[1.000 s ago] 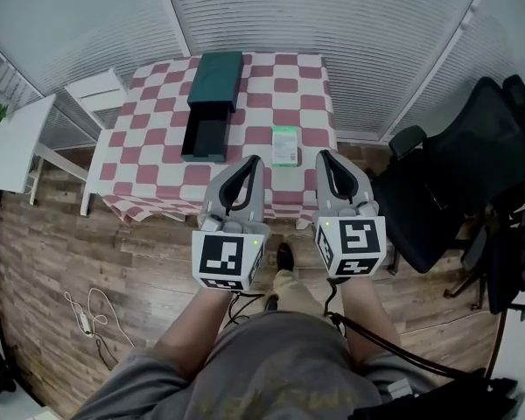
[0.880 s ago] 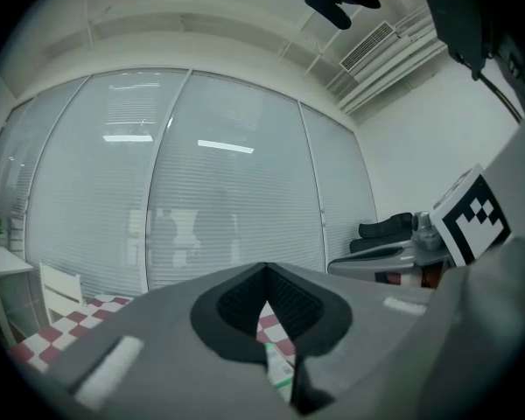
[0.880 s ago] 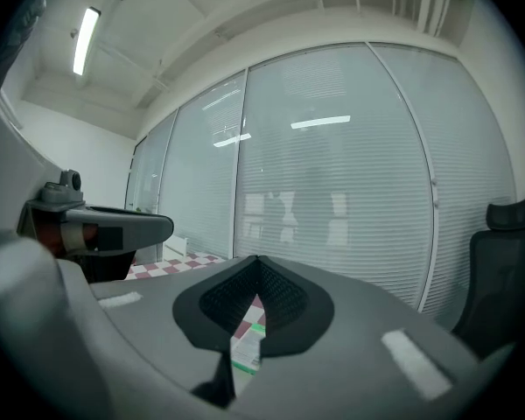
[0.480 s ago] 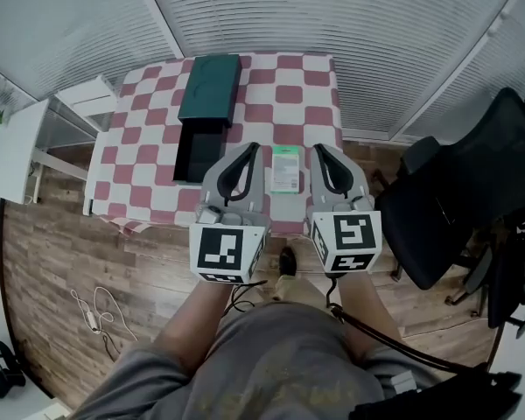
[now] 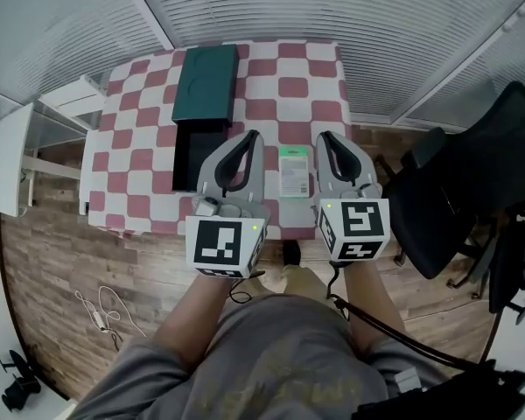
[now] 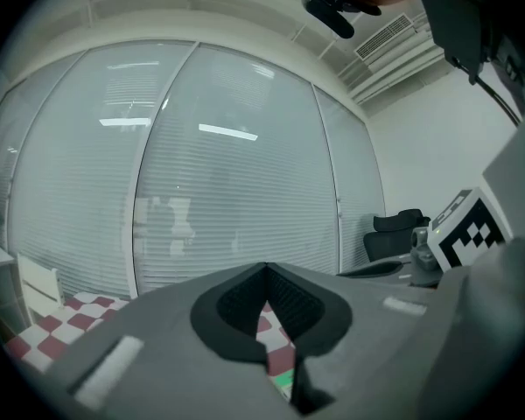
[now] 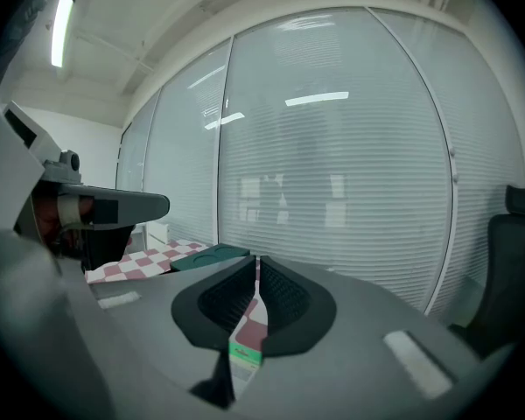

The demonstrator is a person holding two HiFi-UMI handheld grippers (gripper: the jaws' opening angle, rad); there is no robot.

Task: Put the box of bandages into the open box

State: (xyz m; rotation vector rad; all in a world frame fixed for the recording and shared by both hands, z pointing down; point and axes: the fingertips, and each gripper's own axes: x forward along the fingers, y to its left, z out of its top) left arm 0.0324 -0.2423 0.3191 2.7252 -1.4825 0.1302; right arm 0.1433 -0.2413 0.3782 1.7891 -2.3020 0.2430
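A white and green box of bandages [image 5: 292,171] lies flat near the front edge of the checked table [image 5: 280,86]. The same box shows as a sliver through the jaw gaps in both gripper views [image 6: 284,381] [image 7: 244,353]. The dark green open box [image 5: 195,154] sits to its left, with the matching lid [image 5: 208,81] lying just beyond it. My left gripper [image 5: 253,135] [image 6: 265,268] hovers over the table's front between the open box and the bandages, jaws shut and empty. My right gripper [image 5: 323,136] [image 7: 255,259] hovers just right of the bandages, also shut with nothing held.
A black office chair [image 5: 472,191] stands right of the table. At the left are a white chair [image 5: 70,99] and a white side table [image 5: 4,160]. A cable [image 5: 101,309] lies on the wooden floor. Windows with blinds close off the far side.
Both grippers have moved forward over the table's front edge, and the table has come closer. The box of bandages now lies between the two grippers.
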